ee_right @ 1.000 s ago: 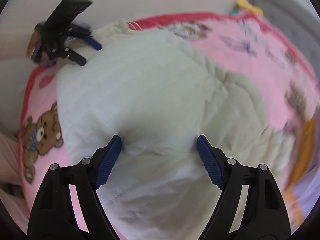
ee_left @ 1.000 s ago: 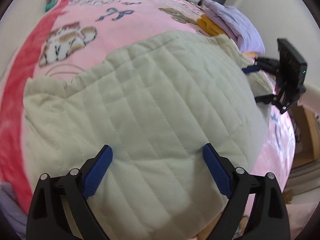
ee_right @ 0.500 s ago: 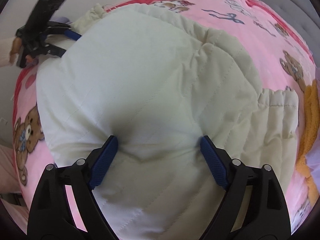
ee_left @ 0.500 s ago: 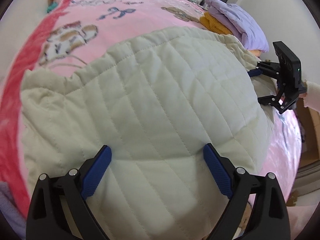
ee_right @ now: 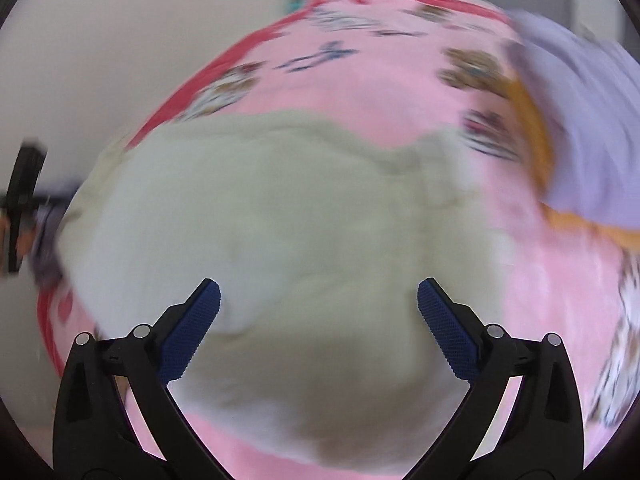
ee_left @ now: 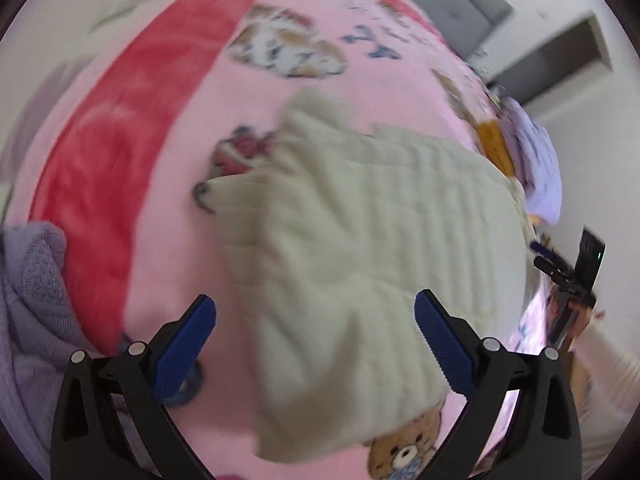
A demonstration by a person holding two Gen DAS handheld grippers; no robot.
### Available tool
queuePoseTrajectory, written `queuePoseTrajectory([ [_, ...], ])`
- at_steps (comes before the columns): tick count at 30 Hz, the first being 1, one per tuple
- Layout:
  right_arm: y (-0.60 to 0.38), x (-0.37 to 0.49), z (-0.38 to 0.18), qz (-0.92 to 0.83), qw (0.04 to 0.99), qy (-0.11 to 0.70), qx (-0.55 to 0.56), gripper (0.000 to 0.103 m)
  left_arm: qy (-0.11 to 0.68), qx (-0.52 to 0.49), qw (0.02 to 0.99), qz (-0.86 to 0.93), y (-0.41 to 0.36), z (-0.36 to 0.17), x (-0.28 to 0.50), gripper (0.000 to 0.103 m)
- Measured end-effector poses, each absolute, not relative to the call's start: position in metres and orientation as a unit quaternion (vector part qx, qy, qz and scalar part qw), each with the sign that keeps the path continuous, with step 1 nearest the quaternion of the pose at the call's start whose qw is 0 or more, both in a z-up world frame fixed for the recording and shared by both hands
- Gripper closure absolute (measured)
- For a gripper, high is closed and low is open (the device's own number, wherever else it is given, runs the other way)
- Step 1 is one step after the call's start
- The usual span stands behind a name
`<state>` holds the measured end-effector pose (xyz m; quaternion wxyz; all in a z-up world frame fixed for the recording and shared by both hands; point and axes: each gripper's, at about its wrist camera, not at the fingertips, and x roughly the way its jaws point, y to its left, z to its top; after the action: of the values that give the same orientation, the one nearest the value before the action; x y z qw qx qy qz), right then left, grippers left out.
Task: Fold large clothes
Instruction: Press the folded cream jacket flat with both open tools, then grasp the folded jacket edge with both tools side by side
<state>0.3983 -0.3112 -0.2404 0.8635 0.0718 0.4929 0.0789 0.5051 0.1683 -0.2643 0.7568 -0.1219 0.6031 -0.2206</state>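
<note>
Cream quilted garment (ee_left: 360,240) lies spread on the pink blanket (ee_left: 168,240) with its bear prints, and both grippers hang above it, tilted steeply down toward the bed. The left gripper (ee_left: 316,336) has its jaws spread wide; they have just been opening, and its blue pads (ee_left: 184,344) press on nothing, one over bare pink blanket, the other over the garment's near part. From the right wrist view, the right gripper (ee_right: 318,320) likewise stands released, jaws just opened to their widest, with the garment (ee_right: 280,240) below and between the pads but not pinched. Both views are smeared by motion blur. Each gripper shows at the edge of the other's view: the right one at the far right of the left view, beside the garment's edge, the left one at the far left of the right view. A lilac garment (ee_right: 580,120) and an orange one (ee_right: 532,120) sit stacked at the blanket's far side. Another lilac knit (ee_left: 36,320) lies near the left gripper.
</note>
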Motion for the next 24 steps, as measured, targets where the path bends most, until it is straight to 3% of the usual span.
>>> queuePoseTrajectory([
  [9, -0.398, 0.425, -0.266, 0.054, 0.838, 0.518, 0.163, 0.008, 0.641, -0.142, 0.713, -0.247, 0.17, -0.307, 0.547, 0.005],
  [13, -0.419, 0.432, -0.293, 0.046, 0.799, 0.567, 0.193, 0.008, 0.67, -0.143, 0.682, -0.254, 0.161, -0.332, 0.552, 0.005],
  [24, -0.438, 0.427, -0.346, 0.097, 0.707, 0.615, 0.335, 0.008, 0.685, -0.144, 0.66, -0.274, 0.16, -0.347, 0.558, 0.004],
])
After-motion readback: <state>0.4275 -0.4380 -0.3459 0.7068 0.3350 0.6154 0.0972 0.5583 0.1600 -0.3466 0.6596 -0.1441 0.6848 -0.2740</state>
